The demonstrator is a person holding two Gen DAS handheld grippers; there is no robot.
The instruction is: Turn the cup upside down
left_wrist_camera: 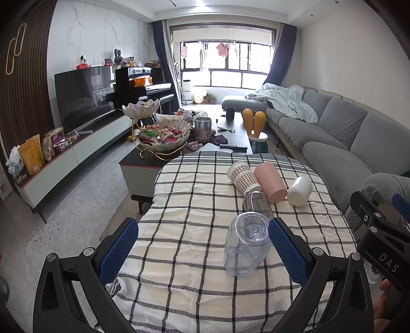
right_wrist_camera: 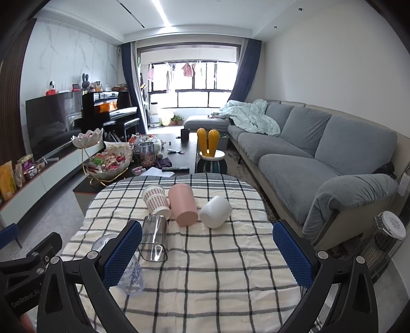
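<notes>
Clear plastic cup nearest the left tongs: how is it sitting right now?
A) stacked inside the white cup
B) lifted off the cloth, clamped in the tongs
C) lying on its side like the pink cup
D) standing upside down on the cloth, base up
D: the clear plastic cup stands mouth-down on the checked cloth with its base facing up, between the open left tongs, untouched.

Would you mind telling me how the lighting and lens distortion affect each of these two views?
Left wrist view: the window is blown out white, the fisheye bends the sofa and darkens the corners, and the clear cup stays sharp. Right wrist view: the ceiling light strip glares, the window is overexposed, and the checked tablecloth lines bow outward.
</notes>
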